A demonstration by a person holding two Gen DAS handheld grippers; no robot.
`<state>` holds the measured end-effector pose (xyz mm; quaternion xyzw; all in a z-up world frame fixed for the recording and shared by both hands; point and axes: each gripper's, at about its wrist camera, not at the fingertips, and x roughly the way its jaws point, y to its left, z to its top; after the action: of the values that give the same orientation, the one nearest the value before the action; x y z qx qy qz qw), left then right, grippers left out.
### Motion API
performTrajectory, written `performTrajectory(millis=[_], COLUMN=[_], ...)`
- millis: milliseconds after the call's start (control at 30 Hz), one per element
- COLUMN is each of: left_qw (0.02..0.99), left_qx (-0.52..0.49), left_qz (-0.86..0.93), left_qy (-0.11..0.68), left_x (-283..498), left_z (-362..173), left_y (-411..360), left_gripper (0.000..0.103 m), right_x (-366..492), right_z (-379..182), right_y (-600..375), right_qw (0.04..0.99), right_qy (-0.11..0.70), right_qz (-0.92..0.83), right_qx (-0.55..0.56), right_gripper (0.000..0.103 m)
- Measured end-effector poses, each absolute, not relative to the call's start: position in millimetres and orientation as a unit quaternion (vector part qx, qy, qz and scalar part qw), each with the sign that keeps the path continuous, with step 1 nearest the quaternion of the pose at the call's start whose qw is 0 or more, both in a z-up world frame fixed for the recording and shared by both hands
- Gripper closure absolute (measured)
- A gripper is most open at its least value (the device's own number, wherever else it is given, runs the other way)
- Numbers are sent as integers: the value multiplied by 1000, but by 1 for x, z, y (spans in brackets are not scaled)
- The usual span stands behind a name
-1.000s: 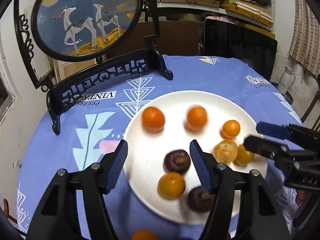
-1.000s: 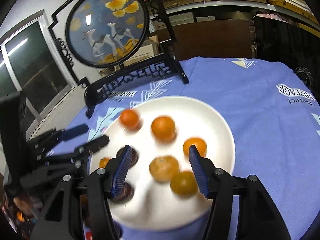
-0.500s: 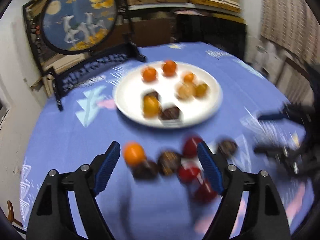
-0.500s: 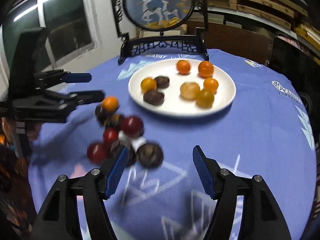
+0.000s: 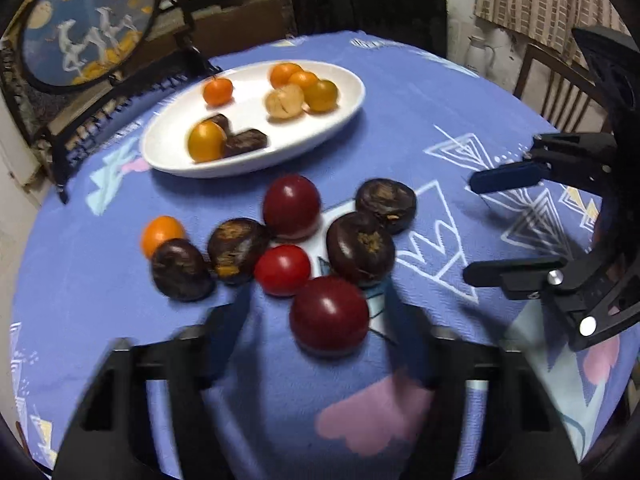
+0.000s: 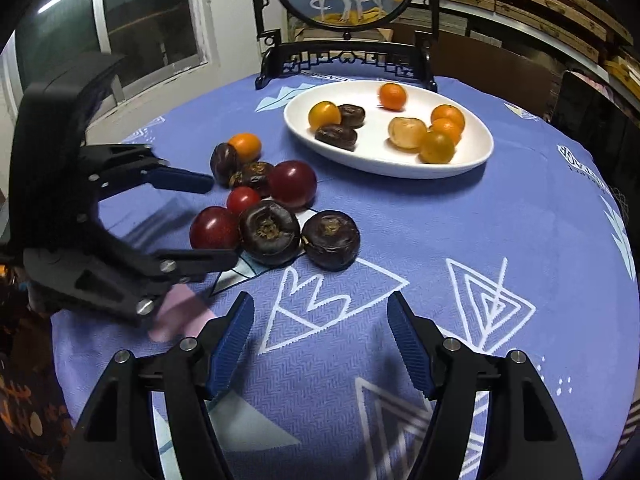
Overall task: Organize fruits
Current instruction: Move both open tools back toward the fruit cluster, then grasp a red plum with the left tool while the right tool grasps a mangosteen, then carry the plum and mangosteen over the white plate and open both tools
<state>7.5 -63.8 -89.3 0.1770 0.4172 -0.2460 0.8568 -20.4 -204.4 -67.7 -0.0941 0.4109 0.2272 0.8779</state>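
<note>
Since the earlier frames both hand-held grippers have pulled back from over the white plate (image 5: 352, 100), and they now point down at the loose group of fruit on the table (image 6: 480, 248), which lies in front of them.

The left hand-held gripper (image 5: 316, 320) is closing at this moment. Its blue pads look blurred, and a large dark red tomato (image 5: 329, 314) lies between them, just in front of the jaws. I cannot see the pads pressing on it yet, so I judge it as open around the fruit and not gripping. Just beyond this tomato are a smaller red tomato (image 5: 283, 270), another dark red one (image 5: 291, 206), four dark brown round fruits, and one small orange (image 5: 160, 234) at the far left of the group.

The right hand-held gripper (image 6: 320, 336) is open and holds nothing. Only the blue tablecloth (image 6: 320, 320) is between its pads. The nearest brown fruit (image 6: 331, 239) lies a little beyond its tips, well apart from the plate further away.

On the plate there are already several oranges and two brown fruits. For the task this probably means that one round of placing is finished and the next pick begins: the left side takes the big tomato, and the right side has a brown fruit ready in front of it.
</note>
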Motion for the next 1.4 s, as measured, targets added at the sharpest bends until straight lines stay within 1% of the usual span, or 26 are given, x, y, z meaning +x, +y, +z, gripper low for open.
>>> performTrajectory(millis=[67, 333, 467, 500, 533, 567, 600, 733, 833, 1100, 1400], left_qw=[859, 864, 868, 868, 869, 870, 870, 873, 878, 894, 921], left_qx=[172, 145, 143, 140, 138, 136, 134, 127, 123, 101, 113], left_qz=[-254, -255, -250, -249, -248, -248, -247, -240, -229, -216, -166], left_qy=[410, 409, 405, 405, 405, 404, 404, 406, 402, 380, 334], left_x=[6, -2, -2, -2, -1, -1, -1, -1, -1, 1, 28], left_z=[-86, -76, -72, -72, -71, -71, -71, -70, -66, -39, 7], left_y=[-63, -35, -28, -27, -27, -26, -26, -25, -24, -24, -28], left_gripper=[66, 67, 67, 67, 67, 66, 66, 66, 66, 66, 66], right_x=[-15, 17, 33, 36, 38, 39, 38, 24, 9, -9, 0], right_z=[-70, -83, -85, -85, -85, -84, -83, -80, -69, -50, 4], right_y=[-201, -187, -181, -181, -181, -181, -181, -182, -188, -193, -198], right_qw=[876, 863, 859, 858, 854, 854, 853, 858, 869, 881, 910], right_qy=[413, 423, 425, 427, 431, 430, 430, 425, 411, 392, 325], right_qz=[226, 228, 239, 241, 250, 256, 256, 248, 248, 245, 249], right_qx=[-103, -155, -156, -154, -148, -144, -144, -145, -125, -97, -64], right_gripper=[34, 33, 35, 39, 52, 61, 63, 64, 64, 64, 64])
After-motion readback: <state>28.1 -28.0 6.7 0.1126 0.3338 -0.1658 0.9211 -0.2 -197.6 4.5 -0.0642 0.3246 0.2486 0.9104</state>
